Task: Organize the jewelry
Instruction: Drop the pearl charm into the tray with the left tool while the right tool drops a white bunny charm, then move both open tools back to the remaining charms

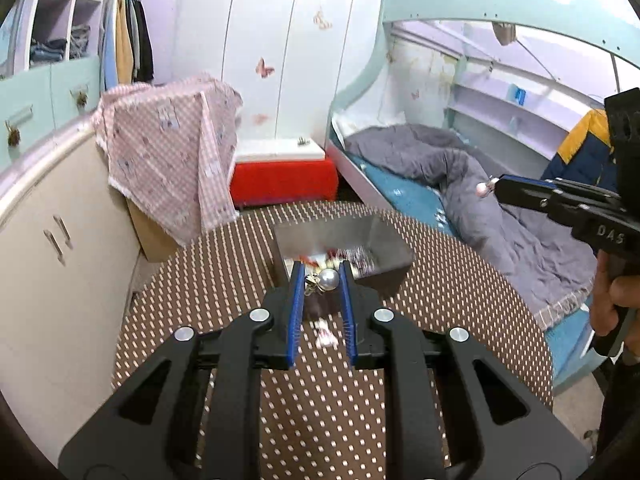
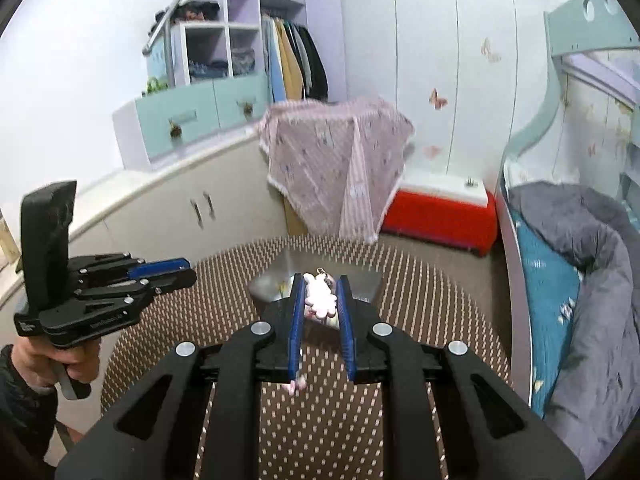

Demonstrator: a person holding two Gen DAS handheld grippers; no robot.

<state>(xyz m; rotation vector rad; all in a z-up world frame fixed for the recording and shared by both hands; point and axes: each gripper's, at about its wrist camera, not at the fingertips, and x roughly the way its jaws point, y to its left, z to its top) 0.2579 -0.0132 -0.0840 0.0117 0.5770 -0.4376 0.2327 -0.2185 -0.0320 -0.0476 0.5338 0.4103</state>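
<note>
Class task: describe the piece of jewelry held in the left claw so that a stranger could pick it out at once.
Find the round brown dotted table with the metal tray. Just before the tray, the left claw pinches a pearl pendant: one round white bead with a silver clasp, unlike the right claw's flat pink charm.

Left tongs (image 1: 322, 280) pinch pearl earring (image 1: 327, 281) above metal box (image 1: 384, 236).

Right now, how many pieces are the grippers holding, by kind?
Pearl charm, in the left gripper: 1
Pink bunny charm, in the right gripper: 1
Total: 2
</note>
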